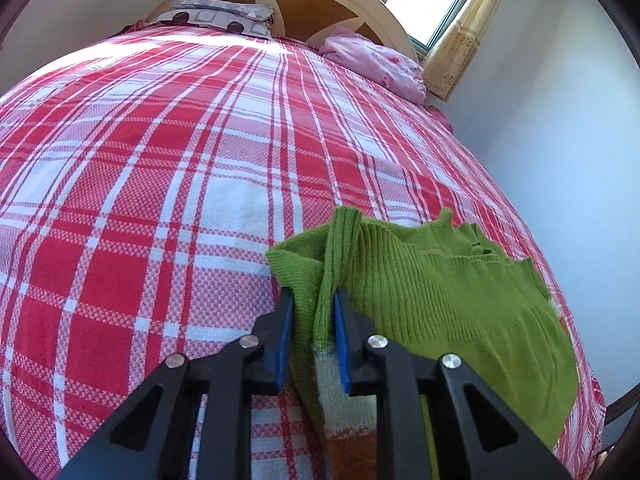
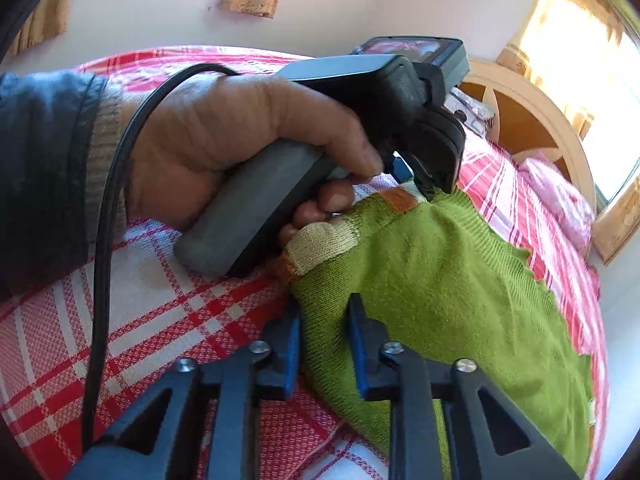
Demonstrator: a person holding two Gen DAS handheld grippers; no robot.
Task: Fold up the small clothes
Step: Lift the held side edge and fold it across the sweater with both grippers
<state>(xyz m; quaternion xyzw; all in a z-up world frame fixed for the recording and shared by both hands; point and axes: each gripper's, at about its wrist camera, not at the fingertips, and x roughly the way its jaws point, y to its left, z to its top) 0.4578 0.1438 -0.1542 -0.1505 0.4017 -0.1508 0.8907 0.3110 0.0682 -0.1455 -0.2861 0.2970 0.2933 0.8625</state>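
L tongs: nearly closed, blue pads pinching a bunched fold of the green knit sweater; fabric fills the gap between pads, w/ the cream/orange stripe band running down under the jaws. From the right wrist view, same L tongs bite the sweater's far corner by the orange band; the person's left hand wraps the grey handle, dark sleeve and black cable trailing back.

R tongs: also narrow, pads clamped on the sweater edge at its near left corner, knit squeezed between them.

Sweater lies on the bed's red-white plaid cover, at the near right part of the bed. Its long axis runs from the gripped end toward the bed's right edge; the ribbed, wavy hem faces the headboard side. Gripped end is lifted and rumpled, rest lies flat.

Room: wide bare plaid to the left and ahead. Right bed edge is close to the sweater, wall just beyond. Pink pillow and patterned pillow sit far off at the headboard.
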